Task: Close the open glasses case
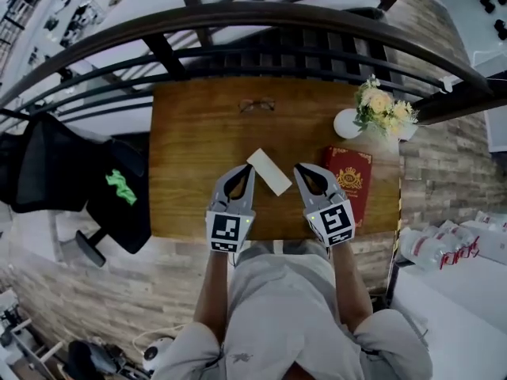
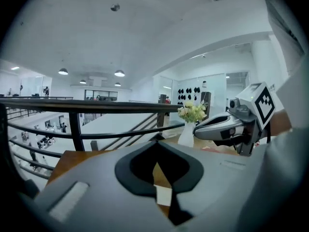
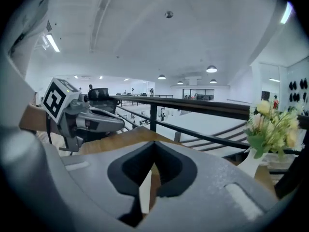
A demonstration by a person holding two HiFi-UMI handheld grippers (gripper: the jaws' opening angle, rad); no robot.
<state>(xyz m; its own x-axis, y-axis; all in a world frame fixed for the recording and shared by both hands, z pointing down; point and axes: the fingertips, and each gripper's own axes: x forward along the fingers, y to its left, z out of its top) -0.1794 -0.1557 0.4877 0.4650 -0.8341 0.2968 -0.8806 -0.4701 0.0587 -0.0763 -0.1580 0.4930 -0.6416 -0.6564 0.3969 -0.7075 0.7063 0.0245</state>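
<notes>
Two grippers are held out over the near edge of the wooden bench [image 1: 186, 149], one in each of the person's hands. The person stands close against that edge, with both forearms [image 1: 212, 287] reaching forward from bent elbows.

The left gripper [image 1: 247, 169] leans in to the right and the right gripper [image 1: 301, 168] leans in to the left, so their tips point toward each other. Their marker cubes face up at the wrist end.

Each gripper has its jaws pressed together at the tips, with only the dark loop behind the pads left open, and nothing is caught in either. Through each loop you see wood and a strip of white.

The white glasses case [image 1: 269, 172] lies flat on the bench, slanting between the two tips. Its upper left corner is just beside the left gripper's tip, and the right gripper's tip is a little apart from its right side. I cannot tell whether either one touches it, or how its lid sits.

A pair of spectacles [image 1: 257, 104] lies well apart at the far edge. A red book [image 1: 352, 182] lies just right of the right gripper. Beyond it a white vase [image 1: 346, 123] holds pale flowers [image 1: 383, 108], near the dark railing [image 1: 238, 18].
</notes>
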